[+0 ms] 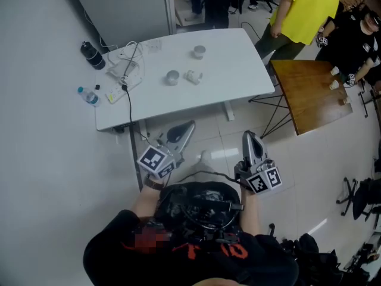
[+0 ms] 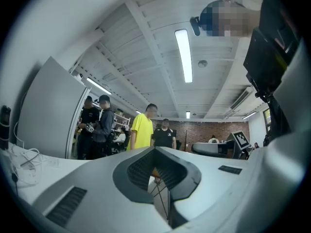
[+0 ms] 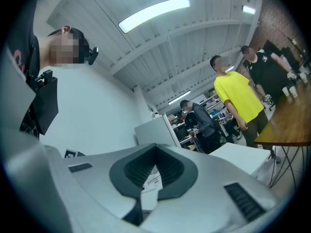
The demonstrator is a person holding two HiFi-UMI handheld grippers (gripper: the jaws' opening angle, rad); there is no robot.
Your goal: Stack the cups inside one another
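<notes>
Nothing is stacked yet, by the look of it. The far cup (image 1: 199,52), near cup (image 1: 172,77) and third cup (image 1: 193,75), the last apparently on its side, sit apart on the white tabletop (image 1: 238,70). The left claw (image 1: 186,128) and right claw (image 1: 248,139) are both closed and empty, well short of the tabletop.

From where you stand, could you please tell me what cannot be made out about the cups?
- Head view: the cups on the white table are too small to tell upright from tipped.
- Left gripper view: no cup shows; the left gripper blocks the tabletop.
- Right gripper view: likewise, behind the right gripper.
</notes>
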